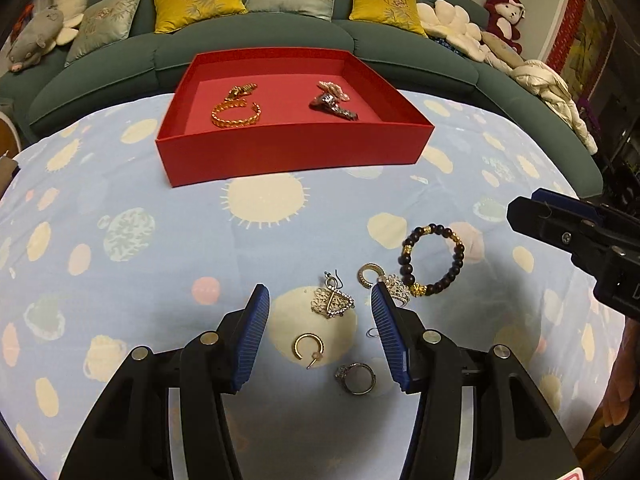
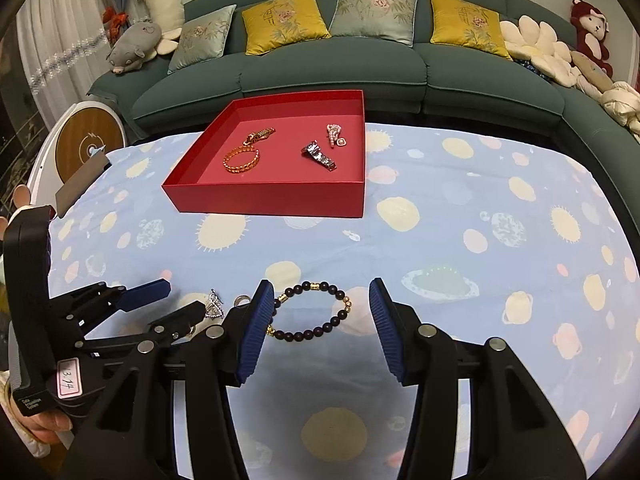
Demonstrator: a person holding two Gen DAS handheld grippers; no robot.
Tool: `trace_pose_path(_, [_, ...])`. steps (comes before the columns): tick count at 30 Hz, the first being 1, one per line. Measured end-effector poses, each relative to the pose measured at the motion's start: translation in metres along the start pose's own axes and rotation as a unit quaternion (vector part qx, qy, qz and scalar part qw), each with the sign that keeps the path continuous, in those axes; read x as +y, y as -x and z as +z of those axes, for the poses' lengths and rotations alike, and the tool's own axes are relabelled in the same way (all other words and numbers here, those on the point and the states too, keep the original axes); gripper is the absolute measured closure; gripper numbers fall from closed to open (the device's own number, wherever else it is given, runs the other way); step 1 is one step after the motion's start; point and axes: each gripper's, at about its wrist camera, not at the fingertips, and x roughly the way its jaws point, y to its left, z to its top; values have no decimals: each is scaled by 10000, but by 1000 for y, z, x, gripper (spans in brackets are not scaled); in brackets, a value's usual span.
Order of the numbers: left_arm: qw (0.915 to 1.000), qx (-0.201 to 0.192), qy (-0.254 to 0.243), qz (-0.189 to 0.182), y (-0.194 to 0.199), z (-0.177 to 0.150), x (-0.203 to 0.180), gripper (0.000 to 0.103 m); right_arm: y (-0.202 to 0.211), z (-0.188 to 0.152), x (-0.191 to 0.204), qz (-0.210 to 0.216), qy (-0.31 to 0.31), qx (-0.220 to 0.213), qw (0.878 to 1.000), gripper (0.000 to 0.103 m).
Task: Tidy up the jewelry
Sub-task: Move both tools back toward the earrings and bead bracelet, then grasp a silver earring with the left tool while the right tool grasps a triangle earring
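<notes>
A red tray (image 1: 288, 152) (image 2: 272, 200) at the table's far side holds a gold bangle (image 1: 236, 114), a gold clasp piece (image 1: 240, 90), a dark watch-like piece (image 1: 334, 106) and a pink pearl piece (image 2: 336, 136). Near me lie a filigree pendant (image 1: 332, 300), a gold hoop earring (image 1: 309, 347), a silver ring (image 1: 356, 378), a small cuff ring (image 1: 370, 274) and a dark bead bracelet (image 1: 434, 260) (image 2: 316, 312). My left gripper (image 1: 320, 300) is open around the pendant. My right gripper (image 2: 322, 300) is open around the bracelet.
The table wears a light blue cloth with planet prints (image 2: 480, 220). A green sofa (image 2: 360, 72) with yellow and grey cushions and plush toys stands behind. A round wooden-faced device (image 2: 86, 144) sits left of the table.
</notes>
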Motion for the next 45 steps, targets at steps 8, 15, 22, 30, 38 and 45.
trace_pose_path(8, [9996, 167, -220, -84, -19, -4, -7, 73, -2, -1, 1, 42, 41, 52, 10000, 55])
trace_pose_path(15, [9988, 44, -471, -160, -19, -3, -15, 95, -6, -7, 7, 132, 149, 177, 9996, 55])
trace_pose_path(22, [9992, -184, -252, -231, 14, 6, 4, 101, -16, -23, 20, 449, 370, 461, 9972, 58])
trace_pose_path(30, [9987, -481, 38, -175, 45, 11, 31, 101, -41, -40, 42, 864, 492, 792, 9919, 65])
trace_pose_path(38, [9989, -452, 84, -116, 46, 9, 39, 101, -59, -44, 59, 907, 607, 827, 9906, 64])
trace_pose_path(45, [9988, -467, 111, -121, 49, 8, 44, 101, -67, -39, 59, 574, 761, 636, 9934, 67])
